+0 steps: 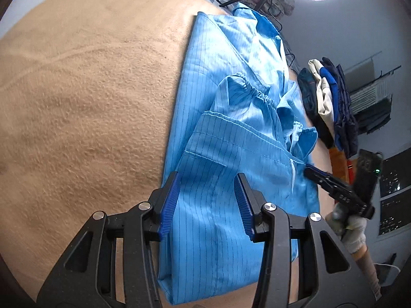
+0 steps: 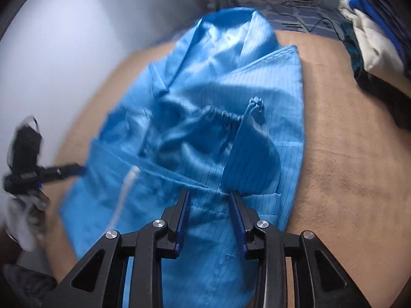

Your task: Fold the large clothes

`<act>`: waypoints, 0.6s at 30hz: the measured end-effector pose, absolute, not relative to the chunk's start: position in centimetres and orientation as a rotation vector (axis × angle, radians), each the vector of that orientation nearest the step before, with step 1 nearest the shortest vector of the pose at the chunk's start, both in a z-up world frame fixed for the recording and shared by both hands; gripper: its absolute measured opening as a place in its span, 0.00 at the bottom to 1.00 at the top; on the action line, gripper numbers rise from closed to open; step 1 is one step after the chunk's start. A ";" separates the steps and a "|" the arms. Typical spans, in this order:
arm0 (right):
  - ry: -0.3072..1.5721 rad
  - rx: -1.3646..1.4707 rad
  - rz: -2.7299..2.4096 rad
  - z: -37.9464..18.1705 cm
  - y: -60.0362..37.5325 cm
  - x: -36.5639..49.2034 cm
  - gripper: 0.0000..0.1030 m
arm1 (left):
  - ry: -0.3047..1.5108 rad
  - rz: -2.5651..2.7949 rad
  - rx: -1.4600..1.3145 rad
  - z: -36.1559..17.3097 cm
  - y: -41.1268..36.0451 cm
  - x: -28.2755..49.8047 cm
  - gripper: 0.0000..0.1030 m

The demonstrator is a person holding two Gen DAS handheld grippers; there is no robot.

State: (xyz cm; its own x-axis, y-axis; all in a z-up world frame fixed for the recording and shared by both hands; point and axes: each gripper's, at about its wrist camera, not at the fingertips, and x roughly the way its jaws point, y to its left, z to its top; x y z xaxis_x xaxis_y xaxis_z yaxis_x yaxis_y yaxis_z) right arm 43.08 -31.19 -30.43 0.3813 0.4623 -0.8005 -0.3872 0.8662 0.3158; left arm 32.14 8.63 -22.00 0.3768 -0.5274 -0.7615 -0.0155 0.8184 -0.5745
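Both grippers hover over the blue coat (image 1: 231,118) on the tan tabletop (image 1: 90,102), left gripper (image 1: 206,200) and right gripper (image 2: 209,213) jaws released, grasping nothing.

- Blue garment (image 1: 218,154): thin woven cloth with a slight sheen, marked by fine dark pinstripes; elastic gathered the cuff (image 1: 257,92) into puckers.
- Zip (image 2: 125,187): white, apparently plastic, lying along the garment's front.
- Tan cover (image 1: 77,102): matt, rough, nubbly pile cloth, creased toward its left edge.
- Left gripper (image 1: 208,202): matt black plastic frame with bright polished metal pivot caps; the pads (image 1: 169,200) were ribbed blue, apparently rubber.
- Right gripper (image 2: 209,220): same matt black frame, metal caps and ribbed blue pads.
- Pile of clothes (image 1: 331,102) at the cover's far right edge: matt cloths in cream, blue and dark navy.
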 end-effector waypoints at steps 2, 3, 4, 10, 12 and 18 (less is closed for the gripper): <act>1.021 0.087 0.558 -29.4 -31.8 42.2 0.32 | 1.127 -0.363 -0.570 -21.5 9.0 31.9 0.44; 1.000 0.102 0.557 -28.9 -32.4 41.5 0.38 | 1.113 -0.364 -0.591 -21.3 9.5 31.7 0.46; 0.984 0.111 0.547 -28.5 -33.0 40.9 0.44 | 1.101 -0.358 -0.608 -21.0 9.9 31.8 0.56; 0.962 0.236 0.488 -29.2 -38.4 38.3 0.63 | 1.150 -0.395 -0.730 -22.6 11.3 32.7 0.65; 0.990 0.300 0.517 -30.3 -39.4 38.2 0.63 | 1.173 -0.407 -0.750 -23.6 11.1 32.9 0.65; 1.056 0.458 0.623 -33.6 -38.9 38.1 0.25 | 1.195 -0.385 -0.652 -23.8 9.6 32.9 0.18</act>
State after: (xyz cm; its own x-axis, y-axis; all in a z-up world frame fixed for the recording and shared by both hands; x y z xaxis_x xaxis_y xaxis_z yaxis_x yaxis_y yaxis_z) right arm 38.12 -38.92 -33.55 0.3501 0.6688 -0.6558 -0.2504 0.7415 0.6225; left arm 32.89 9.57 -23.76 0.3352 -0.5975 -0.7285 -0.0604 0.7580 -0.6495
